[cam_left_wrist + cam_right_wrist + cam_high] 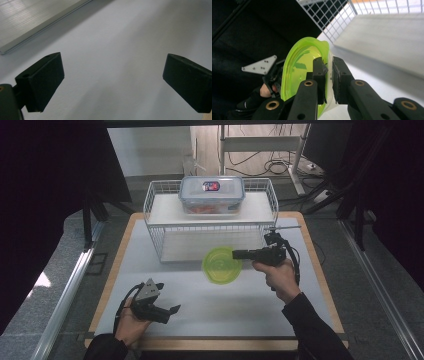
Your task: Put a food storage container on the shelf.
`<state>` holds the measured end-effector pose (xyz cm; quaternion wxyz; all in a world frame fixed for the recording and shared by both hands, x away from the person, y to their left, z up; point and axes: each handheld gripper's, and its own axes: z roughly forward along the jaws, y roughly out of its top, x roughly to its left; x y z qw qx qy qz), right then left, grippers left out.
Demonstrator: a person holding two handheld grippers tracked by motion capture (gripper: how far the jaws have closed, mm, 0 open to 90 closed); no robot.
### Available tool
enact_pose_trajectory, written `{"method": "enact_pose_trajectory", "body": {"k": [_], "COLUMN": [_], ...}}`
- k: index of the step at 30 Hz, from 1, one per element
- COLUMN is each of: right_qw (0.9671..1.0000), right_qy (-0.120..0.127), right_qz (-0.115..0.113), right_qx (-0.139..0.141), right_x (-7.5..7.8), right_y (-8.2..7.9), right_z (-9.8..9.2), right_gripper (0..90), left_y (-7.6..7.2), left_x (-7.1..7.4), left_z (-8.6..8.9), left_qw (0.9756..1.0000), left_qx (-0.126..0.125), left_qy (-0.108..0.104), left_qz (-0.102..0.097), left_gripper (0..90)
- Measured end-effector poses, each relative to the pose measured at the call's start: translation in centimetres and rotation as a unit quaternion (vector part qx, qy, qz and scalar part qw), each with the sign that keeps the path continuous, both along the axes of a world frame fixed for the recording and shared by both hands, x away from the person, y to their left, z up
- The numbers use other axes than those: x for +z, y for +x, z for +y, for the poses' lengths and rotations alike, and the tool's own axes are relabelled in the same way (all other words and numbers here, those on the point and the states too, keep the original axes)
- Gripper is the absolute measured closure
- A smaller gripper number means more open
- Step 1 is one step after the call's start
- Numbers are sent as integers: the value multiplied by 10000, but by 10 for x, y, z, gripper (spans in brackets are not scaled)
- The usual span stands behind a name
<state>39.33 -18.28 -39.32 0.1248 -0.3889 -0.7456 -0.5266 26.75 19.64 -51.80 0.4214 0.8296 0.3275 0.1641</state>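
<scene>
- Right tongs [329, 75] clamped on the rim of the green bowl [299, 72], held clear of the counter [210, 300], in front of the wire rack [155, 210].
- Left tongs [112, 82] apart, empty, low over the counter.
- Pickup looks done; placing is left, probably on the rack.
- Bowl: translucent lime plastic, tipped on edge, empty.

The right gripper [239, 254] is raised, pointing left, its jaws clamped tight. The left gripper [172, 310] sits low near the table's front edge, jaws wide apart.
</scene>
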Motion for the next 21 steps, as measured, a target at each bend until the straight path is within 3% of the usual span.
{"method": "enact_pose_trajectory", "body": {"k": [21], "right_qw": [9980], "right_qy": [395], "right_qz": [-346], "right_qx": [-364], "right_x": [76], "right_y": [22], "right_z": [-9], "right_gripper": [824], "left_y": [1], "left_x": [0], "left_z": [0], "left_qw": [10000], "left_qx": [12], "left_qy": [-13], "left_qz": [2], "left_gripper": [34]}}
